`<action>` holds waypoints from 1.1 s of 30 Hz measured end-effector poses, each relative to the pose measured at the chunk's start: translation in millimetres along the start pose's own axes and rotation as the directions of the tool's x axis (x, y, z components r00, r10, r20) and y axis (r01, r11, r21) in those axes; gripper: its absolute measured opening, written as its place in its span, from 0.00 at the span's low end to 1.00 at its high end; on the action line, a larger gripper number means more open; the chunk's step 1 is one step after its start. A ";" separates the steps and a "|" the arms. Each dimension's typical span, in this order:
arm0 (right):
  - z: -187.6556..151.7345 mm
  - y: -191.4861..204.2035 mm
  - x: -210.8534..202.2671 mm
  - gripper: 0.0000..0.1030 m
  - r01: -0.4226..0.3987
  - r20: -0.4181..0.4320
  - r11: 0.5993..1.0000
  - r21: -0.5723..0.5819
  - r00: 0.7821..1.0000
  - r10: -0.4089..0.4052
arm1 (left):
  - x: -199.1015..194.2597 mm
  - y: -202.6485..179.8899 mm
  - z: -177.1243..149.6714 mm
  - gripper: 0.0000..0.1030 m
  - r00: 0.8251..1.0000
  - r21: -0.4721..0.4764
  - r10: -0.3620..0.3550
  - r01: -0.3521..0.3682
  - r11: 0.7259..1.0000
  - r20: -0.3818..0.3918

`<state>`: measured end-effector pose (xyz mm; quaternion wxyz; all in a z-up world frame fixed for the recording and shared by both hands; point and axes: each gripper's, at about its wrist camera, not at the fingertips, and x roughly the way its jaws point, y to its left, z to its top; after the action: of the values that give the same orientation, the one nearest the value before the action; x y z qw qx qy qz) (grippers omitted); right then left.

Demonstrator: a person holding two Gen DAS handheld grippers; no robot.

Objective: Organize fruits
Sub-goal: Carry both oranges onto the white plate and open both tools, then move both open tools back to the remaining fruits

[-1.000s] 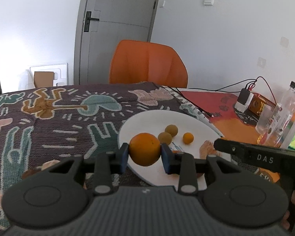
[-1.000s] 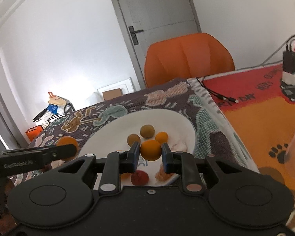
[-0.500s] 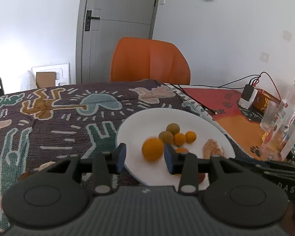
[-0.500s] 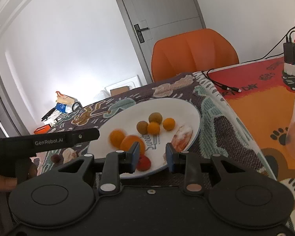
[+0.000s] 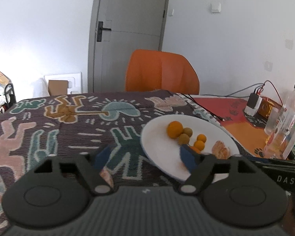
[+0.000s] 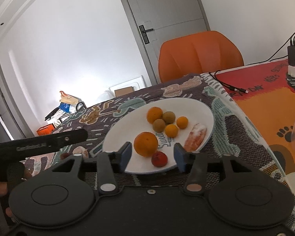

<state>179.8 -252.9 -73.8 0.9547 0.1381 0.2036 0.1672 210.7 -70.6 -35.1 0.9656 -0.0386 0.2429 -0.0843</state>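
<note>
plate [image 6: 207,111]: white, round, laid flat on the patterned cloth | oranges [image 6: 146,144]: two, one at the near side, one at the far edge | small orange fruits [image 6: 171,130]: two, mid-plate | brown-green fruits [image 6: 159,125]: two, touching | red fruit [image 6: 159,159]: near rim | peeled segment [image 6: 195,137]: right rim

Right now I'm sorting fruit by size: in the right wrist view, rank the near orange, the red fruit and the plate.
1. plate
2. near orange
3. red fruit
</note>
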 end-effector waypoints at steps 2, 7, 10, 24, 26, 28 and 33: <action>0.2 3.2 0.4 0.55 -0.003 0.002 1.000 -0.004 1.000 0.003 | -6.4 4.6 -0.5 0.82 1.000 -0.004 0.004 -0.004 1.000 0.016; -0.5 13.1 -2.3 0.82 -0.003 0.017 1.000 -0.013 1.000 0.003 | -19.9 18.2 -2.4 0.92 0.999 -0.029 0.021 -0.020 0.999 0.027; -1.0 19.3 -4.4 0.96 -0.003 0.027 1.000 -0.020 1.000 0.004 | -26.6 28.0 -5.4 0.93 0.999 -0.048 0.031 -0.030 0.998 0.024; -6.4 48.4 -3.0 1.00 -0.022 0.013 0.998 -0.065 1.000 0.023 | -52.9 70.2 -20.1 0.94 0.994 -0.104 0.109 -0.105 0.989 0.030; -7.4 53.9 -2.3 1.00 -0.029 0.009 0.997 -0.076 1.000 0.030 | -55.5 76.7 -21.7 0.94 0.993 -0.112 0.112 -0.108 0.988 0.027; -8.1 59.3 -0.9 1.00 -0.037 0.003 0.996 -0.087 0.999 0.038 | -58.1 82.9 -24.0 0.94 0.993 -0.121 0.117 -0.113 0.986 0.024; -9.0 73.1 1.8 1.00 -0.058 -0.003 0.991 -0.121 0.998 0.059 | -64.3 98.0 -29.3 0.93 0.989 -0.136 0.145 -0.141 0.981 0.021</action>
<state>158.2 -184.2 -58.1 0.9562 0.0859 0.1884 0.2071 155.1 36.4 -42.4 0.9680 -0.0870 0.2355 0.0023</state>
